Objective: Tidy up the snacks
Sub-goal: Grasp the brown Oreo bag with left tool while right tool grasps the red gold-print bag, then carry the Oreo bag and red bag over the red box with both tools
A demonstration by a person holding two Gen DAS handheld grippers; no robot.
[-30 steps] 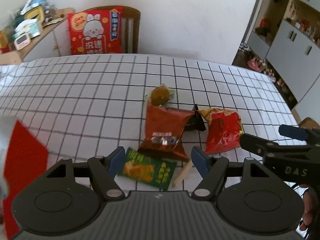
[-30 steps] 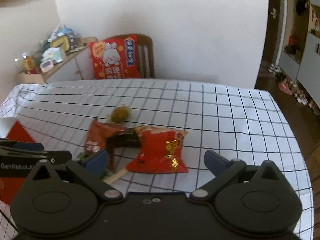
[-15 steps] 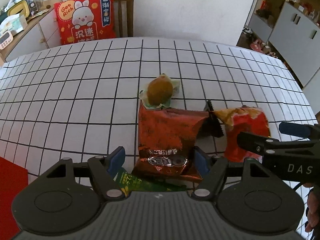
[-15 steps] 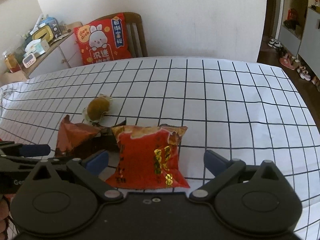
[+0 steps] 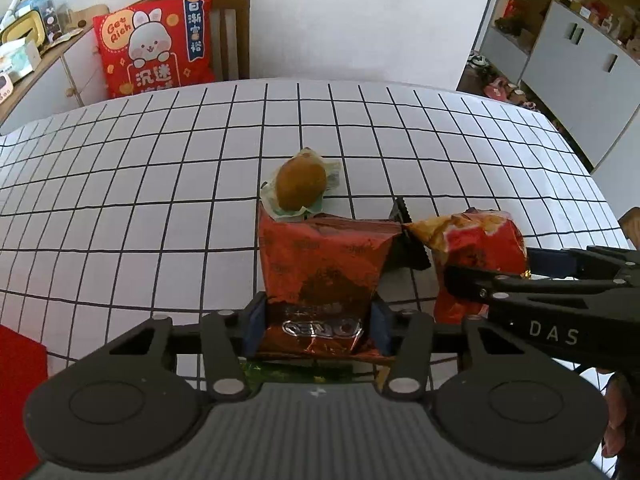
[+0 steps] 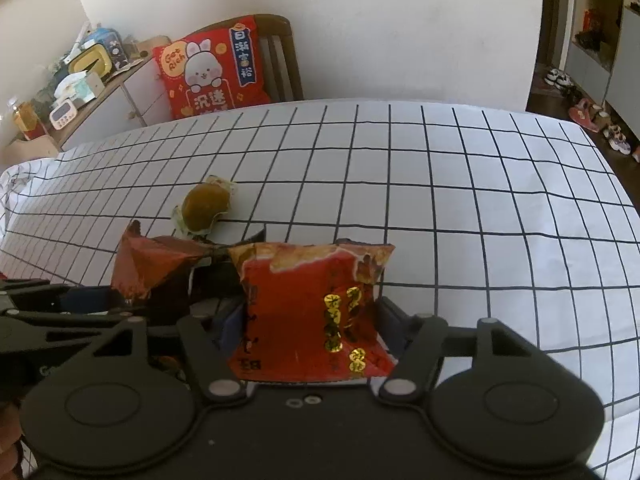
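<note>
Now | left tool (image 5: 316, 328) closing round foil pack (image 5: 320, 276) | right tool (image 6: 308, 326) closing round red bag (image 6: 312, 308)

The bench (image 5: 120, 184) is covered in white cloth ruled with a thin black grid. A dark red-brown foil packet (image 5: 324, 276) is marked with silver lettering, and a green packet (image 5: 280, 372) is glimpsed beneath it. A bright red snack bag (image 6: 316, 312) is printed with gold characters and a pale orange top edge. A brown bun (image 5: 300, 188) is seen in a clear, greenish wrapper. A black wrapper (image 5: 408, 240) lies between the bags. The tongs are black, with blue pads (image 5: 254, 324). A red cushion (image 5: 156, 44) is decorated with a white rabbit.
</note>
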